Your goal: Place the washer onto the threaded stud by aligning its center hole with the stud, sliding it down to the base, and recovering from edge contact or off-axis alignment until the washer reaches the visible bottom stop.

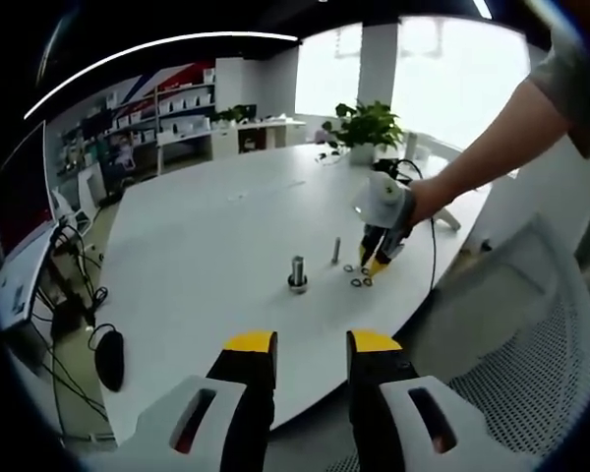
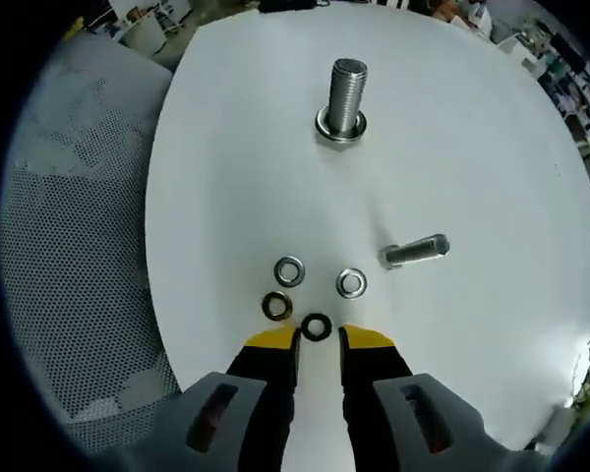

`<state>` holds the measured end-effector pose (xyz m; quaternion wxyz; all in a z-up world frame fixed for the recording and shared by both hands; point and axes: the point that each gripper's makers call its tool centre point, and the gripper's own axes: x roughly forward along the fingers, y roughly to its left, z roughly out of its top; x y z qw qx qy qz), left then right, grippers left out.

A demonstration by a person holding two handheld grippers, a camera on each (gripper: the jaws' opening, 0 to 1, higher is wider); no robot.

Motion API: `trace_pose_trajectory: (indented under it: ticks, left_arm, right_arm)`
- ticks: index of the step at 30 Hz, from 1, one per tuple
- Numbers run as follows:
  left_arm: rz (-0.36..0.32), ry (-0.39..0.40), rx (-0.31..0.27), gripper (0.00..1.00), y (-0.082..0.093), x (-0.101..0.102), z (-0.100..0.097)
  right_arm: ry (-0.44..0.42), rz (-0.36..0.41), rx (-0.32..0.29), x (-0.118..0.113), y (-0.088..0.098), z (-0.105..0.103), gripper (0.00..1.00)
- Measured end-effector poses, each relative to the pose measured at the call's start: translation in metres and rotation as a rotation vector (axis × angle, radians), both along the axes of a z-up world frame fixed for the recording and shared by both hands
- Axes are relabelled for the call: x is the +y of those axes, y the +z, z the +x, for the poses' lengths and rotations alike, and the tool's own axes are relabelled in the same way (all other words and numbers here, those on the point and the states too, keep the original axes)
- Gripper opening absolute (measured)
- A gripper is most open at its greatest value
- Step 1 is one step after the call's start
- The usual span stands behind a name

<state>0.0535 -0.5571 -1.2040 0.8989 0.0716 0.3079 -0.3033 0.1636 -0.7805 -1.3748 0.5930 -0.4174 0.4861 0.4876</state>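
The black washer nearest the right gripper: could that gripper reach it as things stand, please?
Probably yes. The black washer lies flat on the table just beyond the open right gripper, with nothing between; the other washers sit apart.

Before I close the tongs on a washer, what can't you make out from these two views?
- Dark washer: right gripper view puts it just ahead of the right tongs; contact cannot be told.
- Washers: left gripper view, too small to count, partly behind the right tongs.
- Upright stud: right gripper view, a ring sits at its base; washer or flange is unclear.
- Second bolt: tilted or lying, unclear in both views.
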Motion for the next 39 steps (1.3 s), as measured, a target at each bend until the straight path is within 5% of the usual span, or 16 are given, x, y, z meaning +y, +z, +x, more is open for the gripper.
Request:
trace_pose_trajectory:
  ticks: [6, 9, 21, 26, 31, 33, 39]
  left_arm:
    - [-0.004, 0.004, -0.005, 0.26, 0.0014, 0.0009, 0.0017]
    - [-0.004, 0.005, -0.006, 0.25, 0.0014, 0.0013, 0.0017]
    - [0.001, 0.005, -0.003, 0.25, 0.0002, 0.0018, 0.0015]
    - [-0.001, 0.004, -0.005, 0.25, 0.0007, 0.0013, 0.0013]
    - [-0.004, 0.004, -0.01, 0.25, 0.0022, 0.0012, 0.0014]
    - [-0.003, 0.006, -0.014, 0.25, 0.0029, 0.0018, 0.0017]
    - [0.0, 0.0, -0.01, 0.25, 0.0018, 0.0009, 0.0008]
  right_arm:
    - [0.038, -0.038, 0.011, 0.0006, -0.0009, 0.0006, 0.18]
    - [0.147, -0.111, 0.019, 0.0014, -0.0007, 0.0, 0.17]
    - [0.141, -0.177, 0.025, 0.0019, -0.0024, 0.0026, 0.14]
    - [0.123, -0.15, -0.022, 0.0017, -0.0008, -0.0008, 0.14]
    - [0.003, -0.059, -0.024, 0.0018, -0.0007, 0.0033, 0.13]
    - [0.011, 0.016, -0.059, 0.0088, -0.0017, 0.0053, 0.02]
    - [-0.072, 0.047, -0.03, 0.0029, 0.0004, 0.0021, 0.03]
